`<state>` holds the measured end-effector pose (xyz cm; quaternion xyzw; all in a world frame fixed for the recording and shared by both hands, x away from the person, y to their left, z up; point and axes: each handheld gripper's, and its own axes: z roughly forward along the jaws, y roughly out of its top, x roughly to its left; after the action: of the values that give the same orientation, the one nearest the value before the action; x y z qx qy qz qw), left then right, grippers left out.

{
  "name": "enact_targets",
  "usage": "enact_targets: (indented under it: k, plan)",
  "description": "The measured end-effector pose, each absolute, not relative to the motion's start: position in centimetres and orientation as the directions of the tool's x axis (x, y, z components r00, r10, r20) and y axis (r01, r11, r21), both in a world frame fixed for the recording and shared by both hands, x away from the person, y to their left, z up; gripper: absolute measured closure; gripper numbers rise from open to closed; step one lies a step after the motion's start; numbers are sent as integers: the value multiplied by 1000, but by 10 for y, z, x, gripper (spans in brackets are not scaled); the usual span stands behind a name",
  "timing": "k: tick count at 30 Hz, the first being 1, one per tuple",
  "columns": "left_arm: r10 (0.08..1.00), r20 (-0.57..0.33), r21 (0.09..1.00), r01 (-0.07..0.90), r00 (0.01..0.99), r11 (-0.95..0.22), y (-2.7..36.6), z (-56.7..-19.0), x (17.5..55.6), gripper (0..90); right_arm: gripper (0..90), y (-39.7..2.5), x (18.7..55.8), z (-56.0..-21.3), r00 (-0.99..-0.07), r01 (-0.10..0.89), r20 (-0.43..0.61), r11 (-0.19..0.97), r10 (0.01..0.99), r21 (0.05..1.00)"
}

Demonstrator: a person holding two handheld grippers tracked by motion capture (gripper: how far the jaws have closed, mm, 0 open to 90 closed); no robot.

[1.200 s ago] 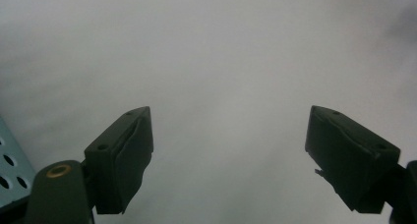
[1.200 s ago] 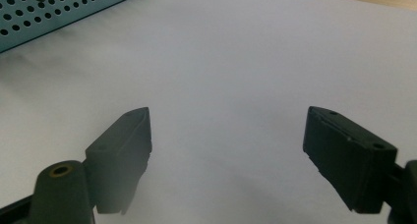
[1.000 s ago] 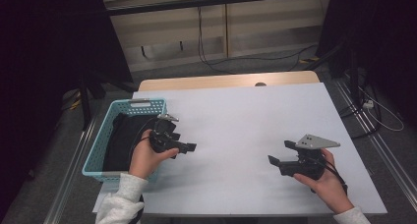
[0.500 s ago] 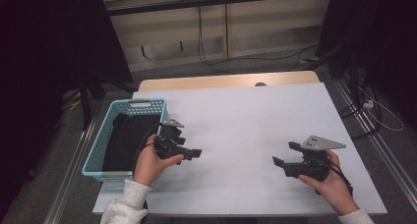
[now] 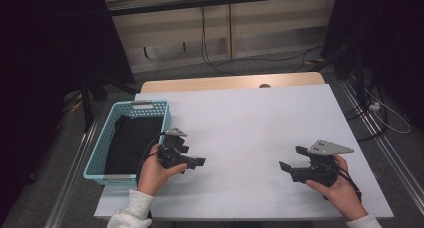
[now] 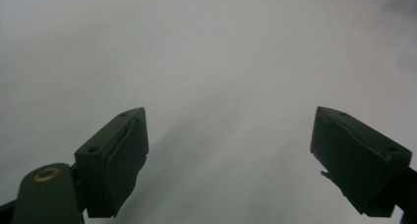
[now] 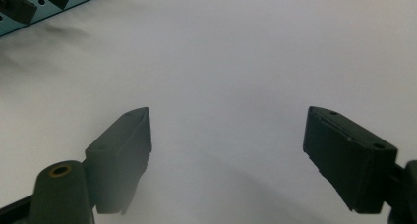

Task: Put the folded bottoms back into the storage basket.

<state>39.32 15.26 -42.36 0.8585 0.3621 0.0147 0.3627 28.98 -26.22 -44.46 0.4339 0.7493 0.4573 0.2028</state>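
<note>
High view: basket (image 5: 102, 153) sits at the table's left edge, long axis running away from the person, teal mesh walls. Black cloth (image 5: 127, 143) is bundled inside it and covers most of the floor of the basket; it lies below the rim.

Left gripper (image 5: 192, 161) is just beside the basket's right wall, near its front corner, held over bare table (image 5: 260, 123). Jaws point right, toward table centre, away from the basket. Jaws are spread apart, nothing between them. Cable loops back from it toward the basket side. Left hand (image 5: 155, 170) wraps the grip from below; white sleeve (image 5: 131, 213) at the bottom edge.

Left gripper view: both jaws wide apart over plain white table surface, gap empty. Can't tell if the tips touch the table.

Right gripper (image 5: 292, 159) is well apart from the basket, at the front right of the table, jaws pointing left toward the other gripper. Grey plate (image 5: 330, 147) on top of it. Released as well, nothing in the gap. Right hand (image 5: 340, 188) holds it from behind.

Right gripper view: jaws spread over bare table, basket wall (image 7: 29, 8) at the top left corner, far off.

Both grippers sit roughly level with each other across the front half of the table, facing each other, wide stretch of bare table between.

Beyond the table: wooden strip along its far edge, cables (image 5: 215, 58) on the floor.
</note>
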Motion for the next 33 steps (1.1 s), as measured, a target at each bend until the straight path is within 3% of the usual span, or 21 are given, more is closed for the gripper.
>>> enact_targets:
  k: [33]
  plan:
    - [624,-207,655,581,753,-483,155,-432,386,89,176,-273,281,-449,-527,478,88,209,845,853]
